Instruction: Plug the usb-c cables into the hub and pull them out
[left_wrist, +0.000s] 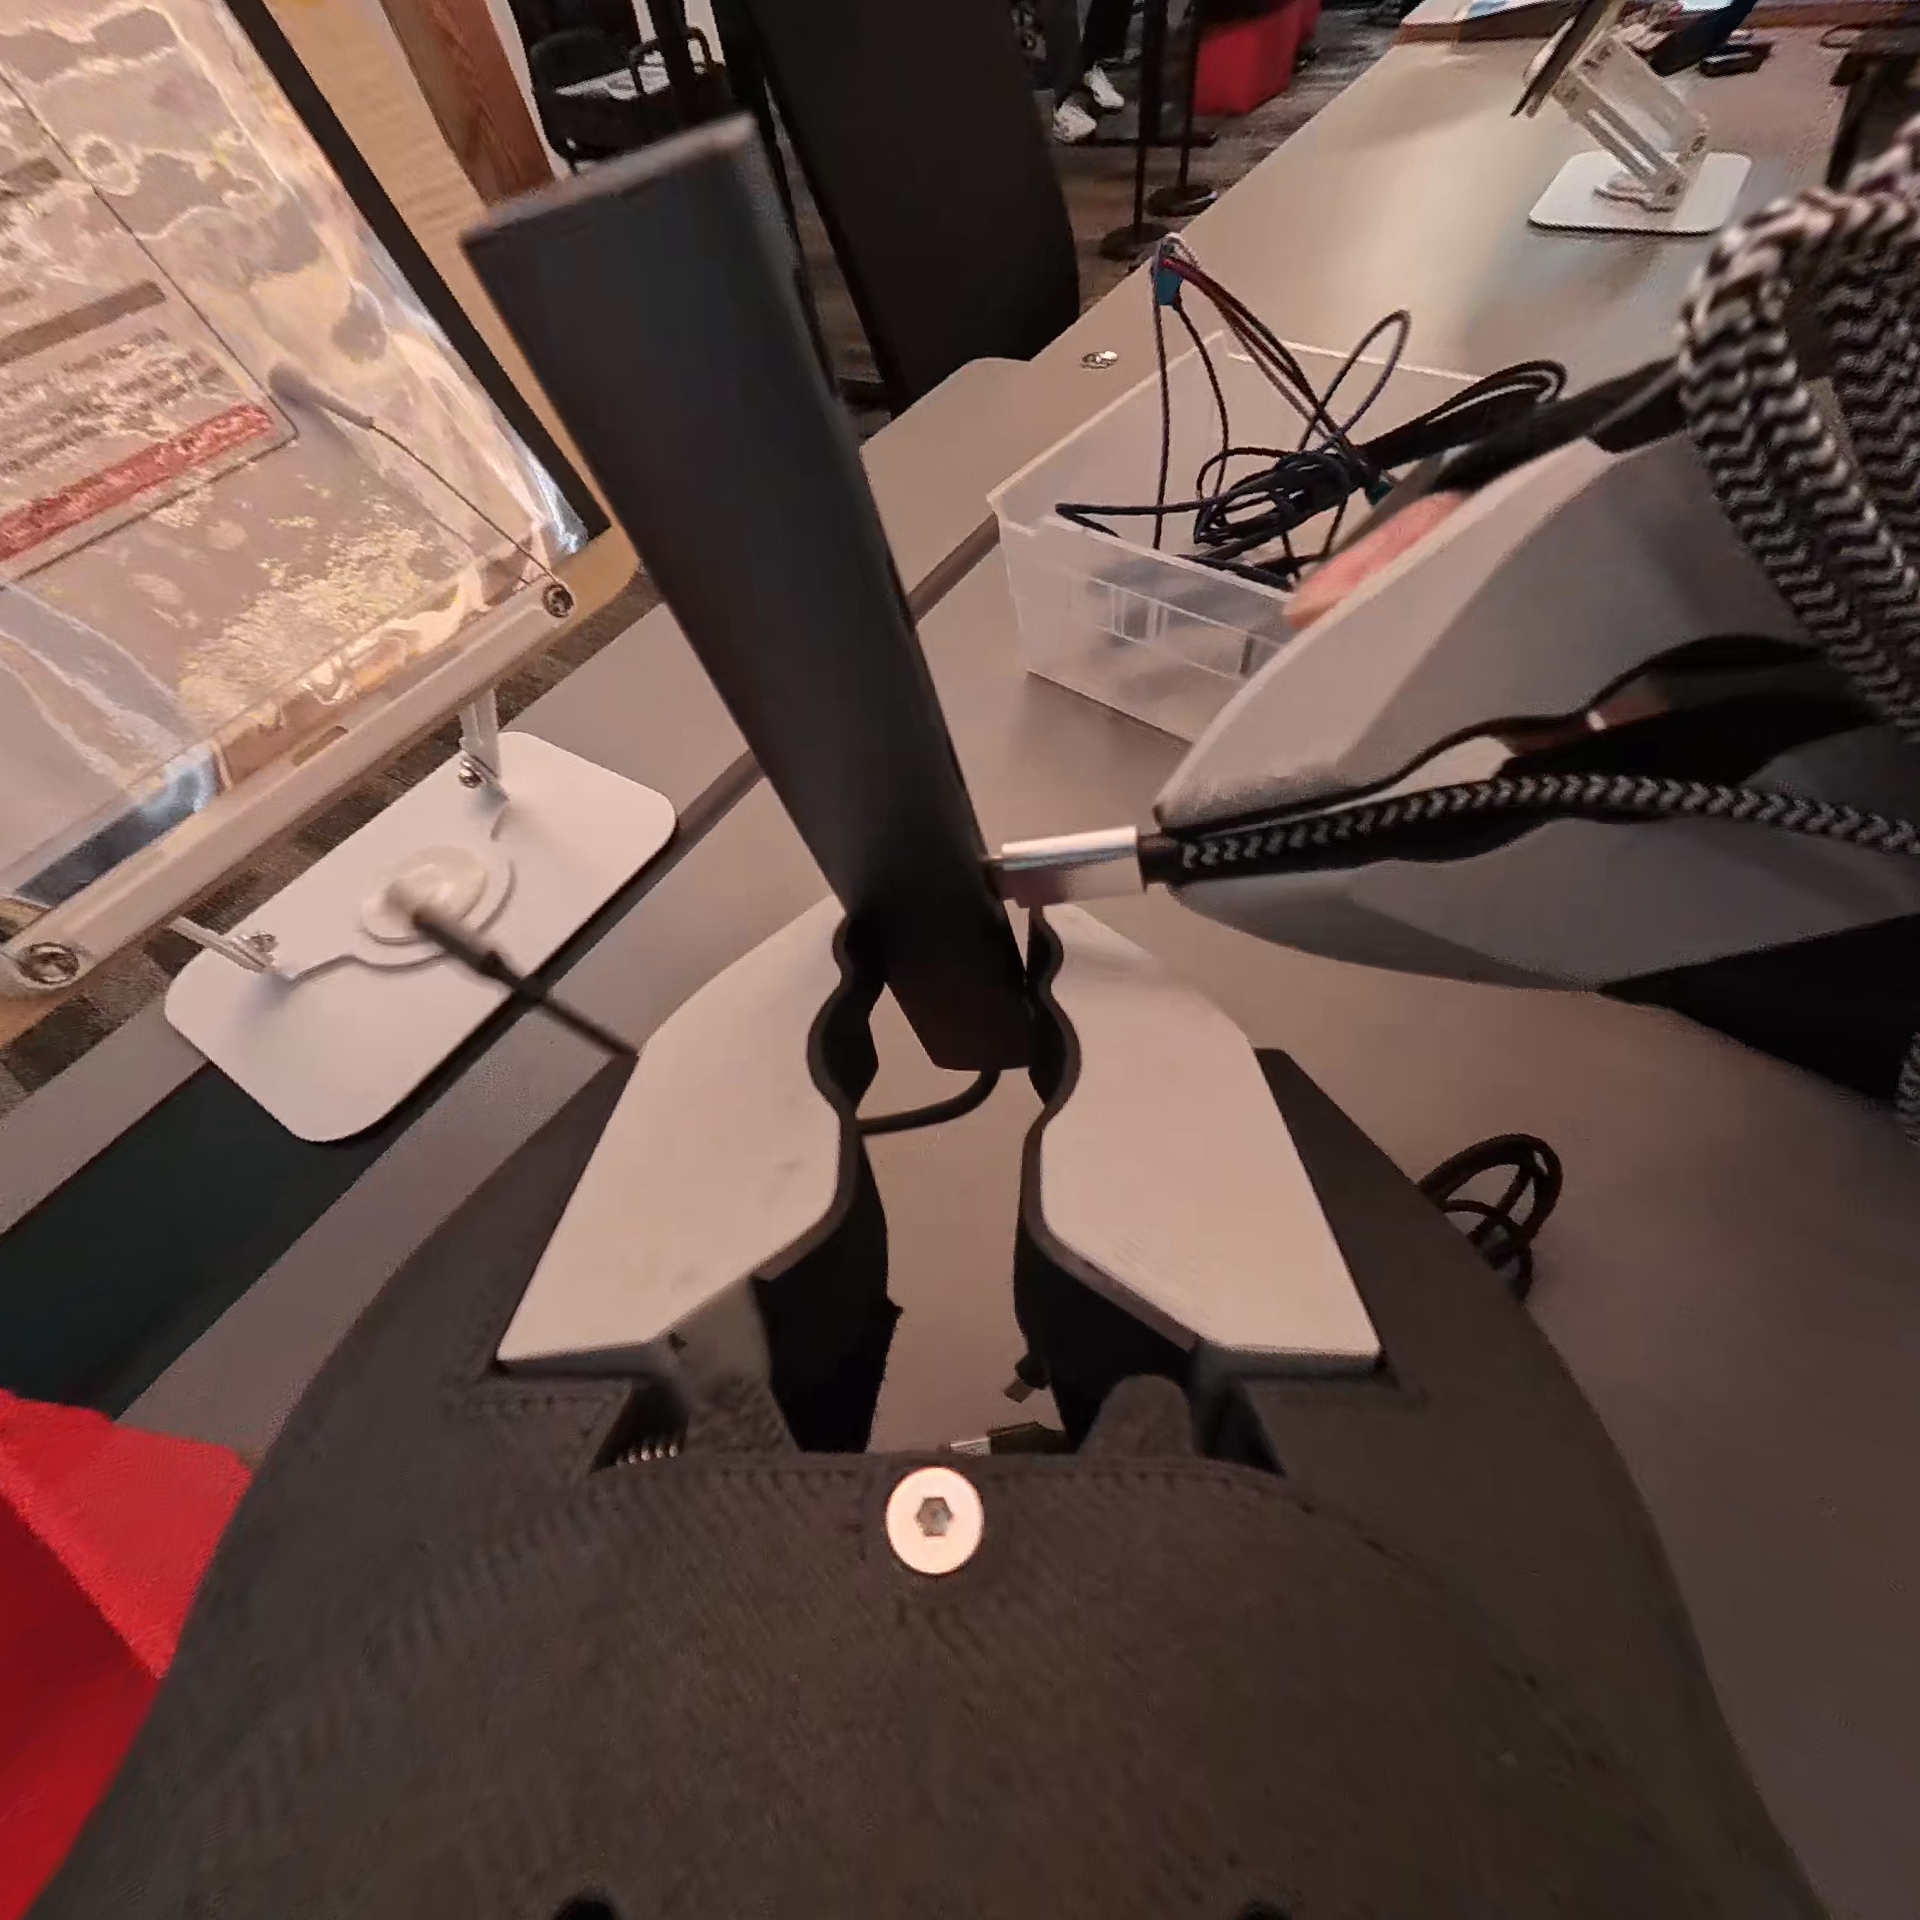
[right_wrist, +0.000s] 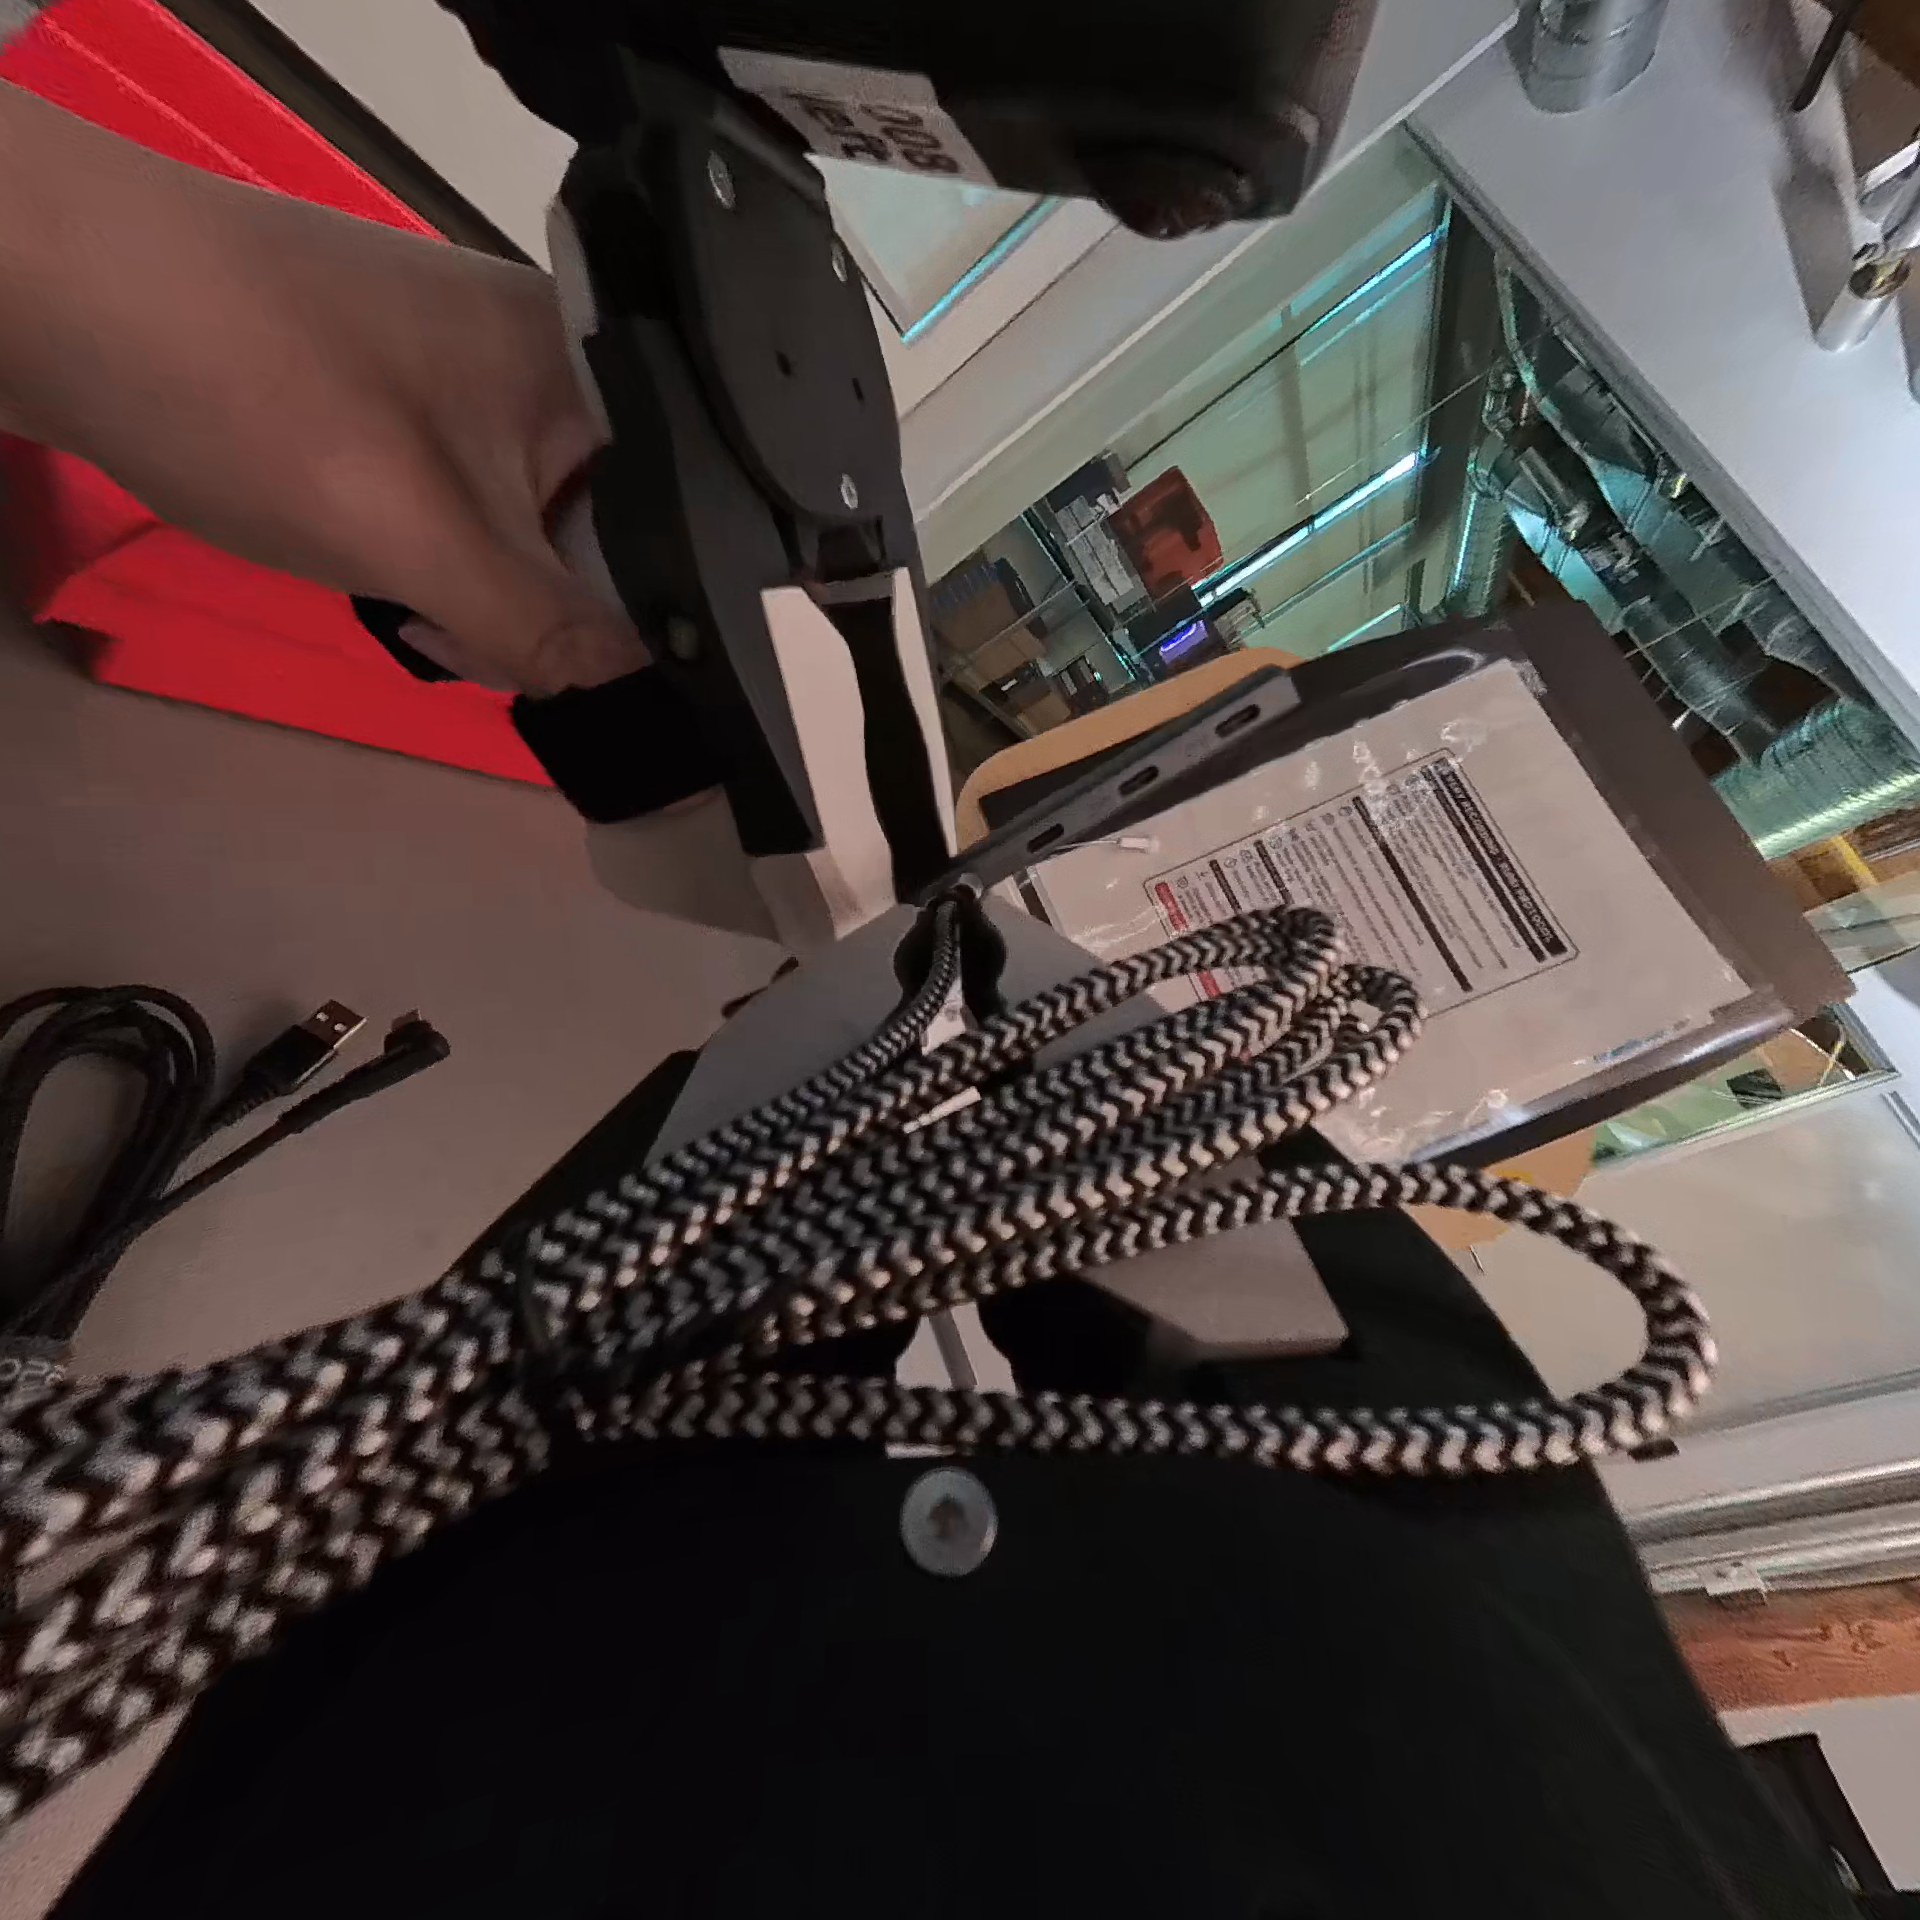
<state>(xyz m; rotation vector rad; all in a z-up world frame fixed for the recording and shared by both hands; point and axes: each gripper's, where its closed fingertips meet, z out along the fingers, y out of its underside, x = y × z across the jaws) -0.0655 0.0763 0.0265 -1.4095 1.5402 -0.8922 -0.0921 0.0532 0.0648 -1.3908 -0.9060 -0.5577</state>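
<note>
The left gripper (left_wrist: 948, 1023) clamps the dark hub (left_wrist: 727, 582) at its lower end, standing it upright so its side ports face across. The right gripper (left_wrist: 1169, 862) pinches the zigzag-braided usb-c cable (right_wrist: 1039, 1143) just behind the silver plug (left_wrist: 1065, 864), whose tip meets the hub's edge, while black cables (right_wrist: 125, 1081) wait on the table (left_wrist: 1558, 1351).

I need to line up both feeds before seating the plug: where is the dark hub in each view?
Left wrist view: the hub stands centre, tilted, its lower end clamped in the left gripper.
Right wrist view: hub right of centre, its ported edge running up to the right.
Shared landmark: the silver plug of the black-and-white braided cable, held in the right gripper, meets the hub.
</note>
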